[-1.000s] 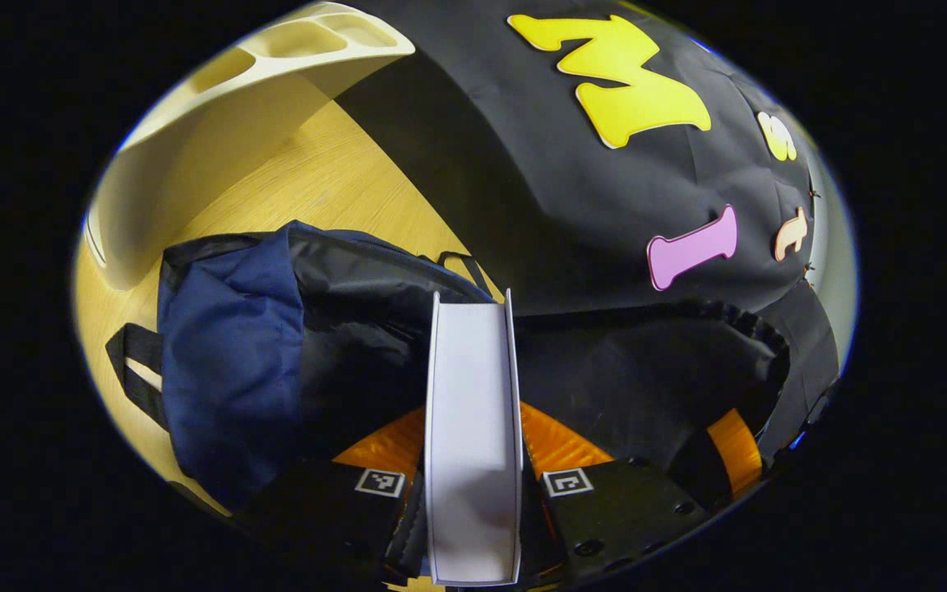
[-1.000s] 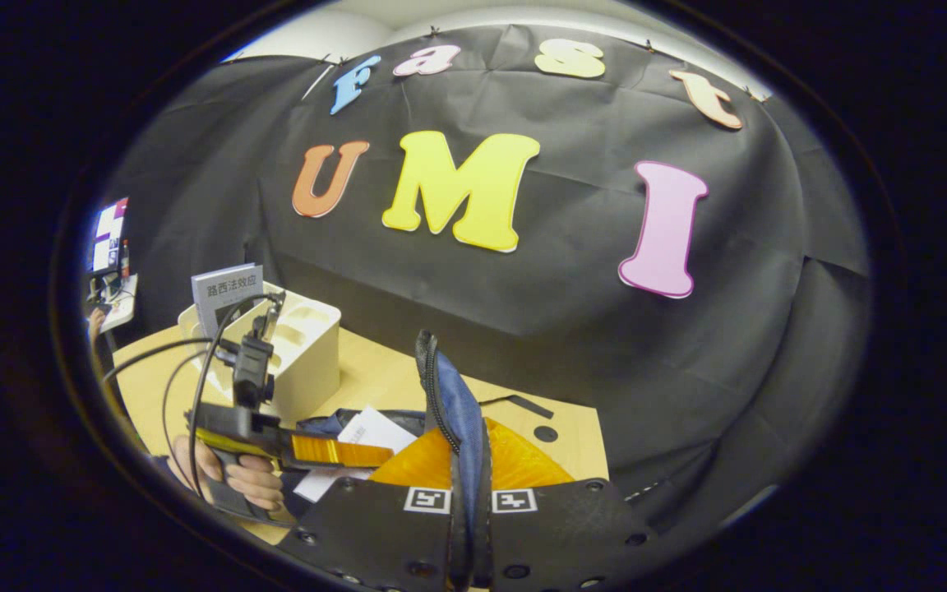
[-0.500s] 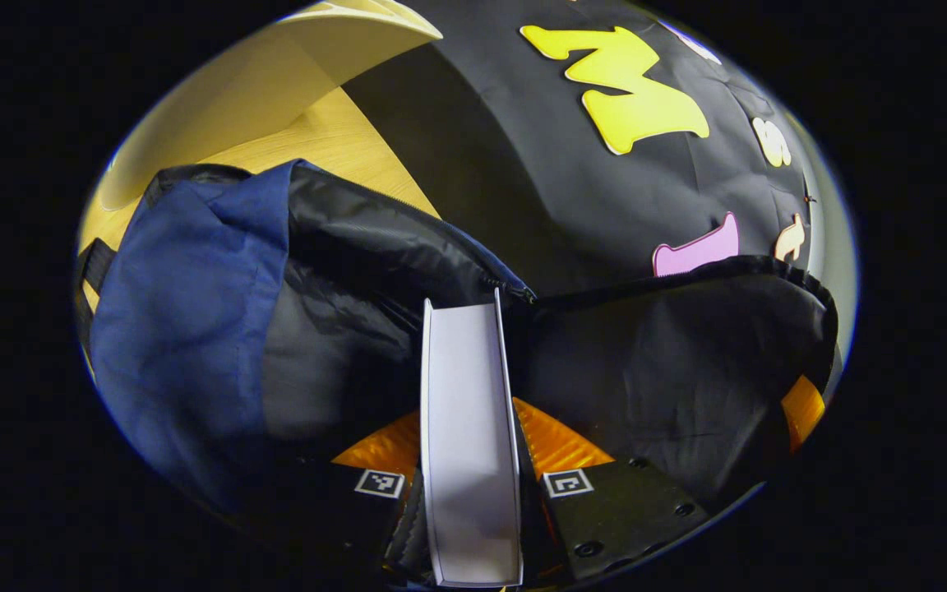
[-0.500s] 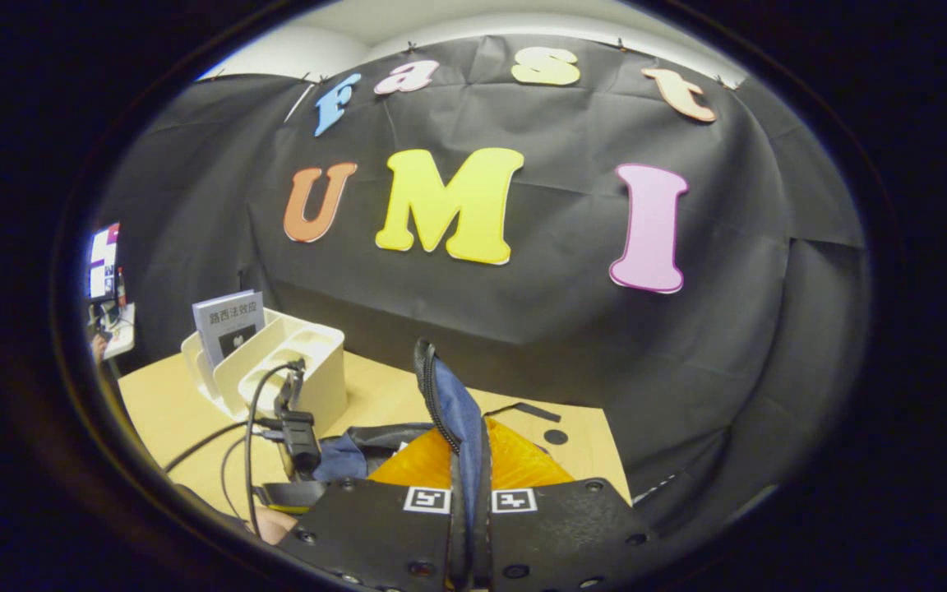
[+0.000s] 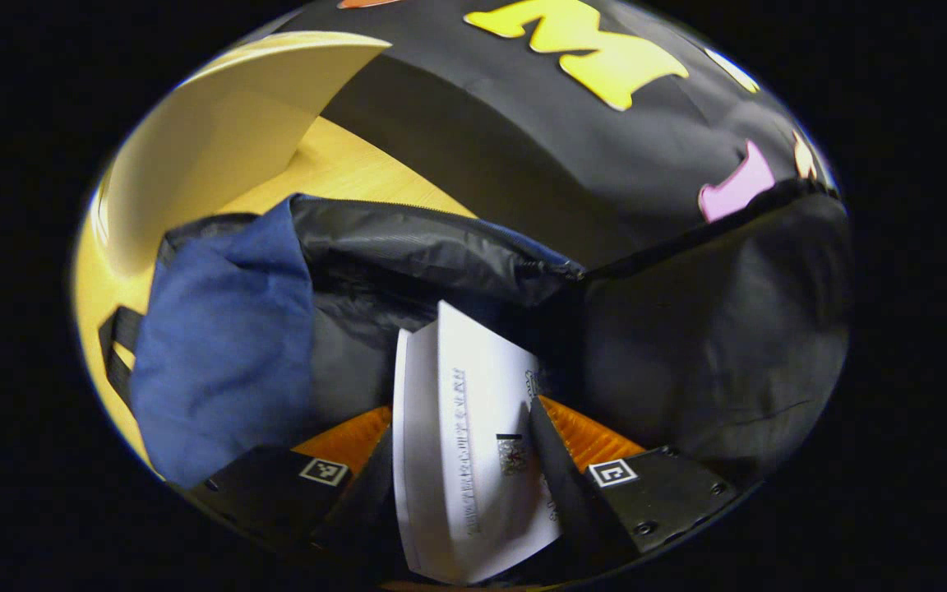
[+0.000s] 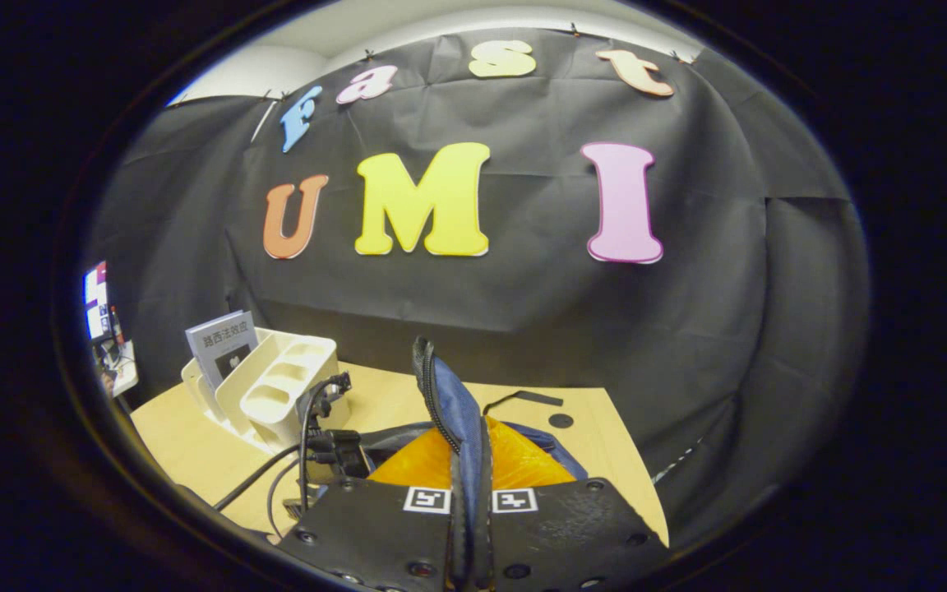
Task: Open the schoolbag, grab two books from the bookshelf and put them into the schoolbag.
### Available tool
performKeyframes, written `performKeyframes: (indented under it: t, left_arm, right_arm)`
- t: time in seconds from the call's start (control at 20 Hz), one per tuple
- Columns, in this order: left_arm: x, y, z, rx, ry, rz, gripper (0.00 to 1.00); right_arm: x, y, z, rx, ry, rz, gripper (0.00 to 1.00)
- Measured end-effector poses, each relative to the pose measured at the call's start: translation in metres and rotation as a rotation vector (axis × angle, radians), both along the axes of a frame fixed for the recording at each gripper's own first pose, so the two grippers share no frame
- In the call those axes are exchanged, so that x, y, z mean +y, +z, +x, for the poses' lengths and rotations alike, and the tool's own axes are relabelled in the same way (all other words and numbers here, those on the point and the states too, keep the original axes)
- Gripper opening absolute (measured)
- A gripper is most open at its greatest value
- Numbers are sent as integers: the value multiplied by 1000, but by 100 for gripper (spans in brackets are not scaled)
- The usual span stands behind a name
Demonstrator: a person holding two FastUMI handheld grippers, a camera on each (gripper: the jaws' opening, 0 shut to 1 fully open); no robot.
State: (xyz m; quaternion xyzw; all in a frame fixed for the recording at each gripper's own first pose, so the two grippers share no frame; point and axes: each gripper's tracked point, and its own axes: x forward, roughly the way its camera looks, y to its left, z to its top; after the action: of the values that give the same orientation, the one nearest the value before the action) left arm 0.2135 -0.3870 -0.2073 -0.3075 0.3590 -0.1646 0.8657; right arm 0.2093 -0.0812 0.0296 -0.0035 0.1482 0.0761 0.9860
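bookshelf [image 6: 276, 395] beside schoolbag [image 5: 227, 362], table [image 6: 186, 444]

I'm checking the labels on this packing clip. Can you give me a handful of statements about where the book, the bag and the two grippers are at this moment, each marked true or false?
1. The left gripper has a white book between its fingers, over the open schoolbag. True.
2. The right gripper is open and holds nothing. False: it is shut on the bag's zippered blue edge, lifting it.
3. A book stands in the white bookshelf. True.
4. The schoolbag is zipped closed. False: its mouth gapes, showing the dark lining.
5. The bookshelf sits on the floor. False: it stands on the wooden table, beside the bag.
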Motion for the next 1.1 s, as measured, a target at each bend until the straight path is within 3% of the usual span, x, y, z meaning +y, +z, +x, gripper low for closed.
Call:
performKeyframes:
  t: [0.15,0.25,0.65,0.8,0.95,1.1]
  left_arm:
    - [28,3,3,-38,-26,178,97]
    - [41,16,-3,-88,-65,228,97]
    - [114,68,-22,-241,-82,415,97]
    - [152,91,-22,-298,-59,489,97]
    - [206,120,-22,-361,18,589,96]
    - [243,143,-28,-396,50,592,96]
  right_arm:
    - [-3,-6,-3,12,-14,33,4]
    - [-7,-11,-2,18,-33,25,4]
    - [-3,-29,0,42,-60,58,4]
    - [3,-41,3,65,-73,75,4]
    - [7,-47,5,75,-83,103,4]
    - [12,-48,7,65,-90,91,4]
